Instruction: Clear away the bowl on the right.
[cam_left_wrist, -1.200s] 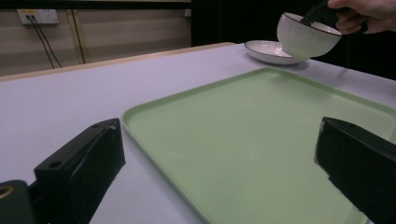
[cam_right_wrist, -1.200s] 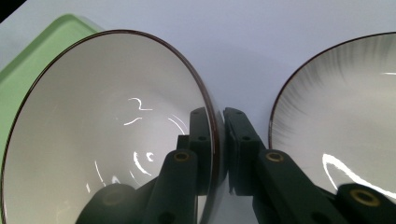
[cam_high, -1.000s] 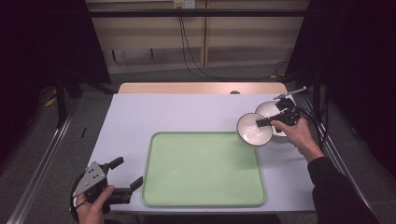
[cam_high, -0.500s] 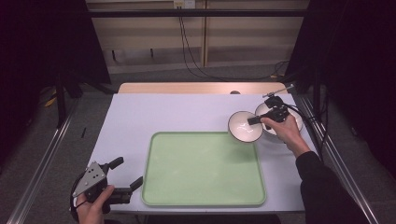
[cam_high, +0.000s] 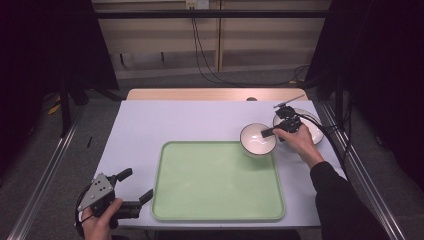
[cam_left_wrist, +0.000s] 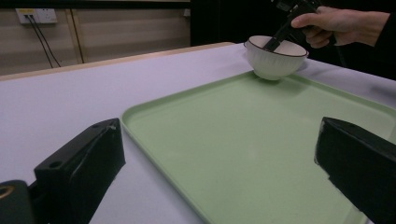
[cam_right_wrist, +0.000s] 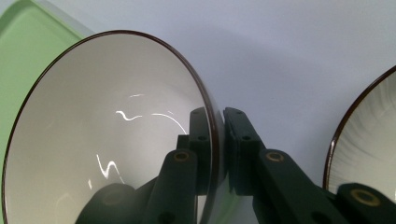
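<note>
A white bowl (cam_high: 257, 139) with a dark brown rim hangs over the far right corner of the green tray (cam_high: 215, 182). My right gripper (cam_high: 267, 132) is shut on the bowl's rim, one jaw inside and one outside, as the right gripper view shows on the bowl (cam_right_wrist: 107, 135). In the left gripper view the bowl (cam_left_wrist: 275, 58) sits just above the tray's far edge (cam_left_wrist: 243, 135). My left gripper (cam_high: 136, 186) rests at the table's near left corner, beside the tray, jaws open and nothing between them.
A white plate with a dark rim (cam_high: 310, 125) lies on the table at the far right, behind the right hand; its edge (cam_right_wrist: 369, 140) shows in the right gripper view. The pale table top (cam_high: 170, 120) stretches behind the tray. Cables hang on the back wall.
My right gripper has carried the bowl left and a little down, from beside the plate to the tray's far right corner. The left gripper has stayed still.
</note>
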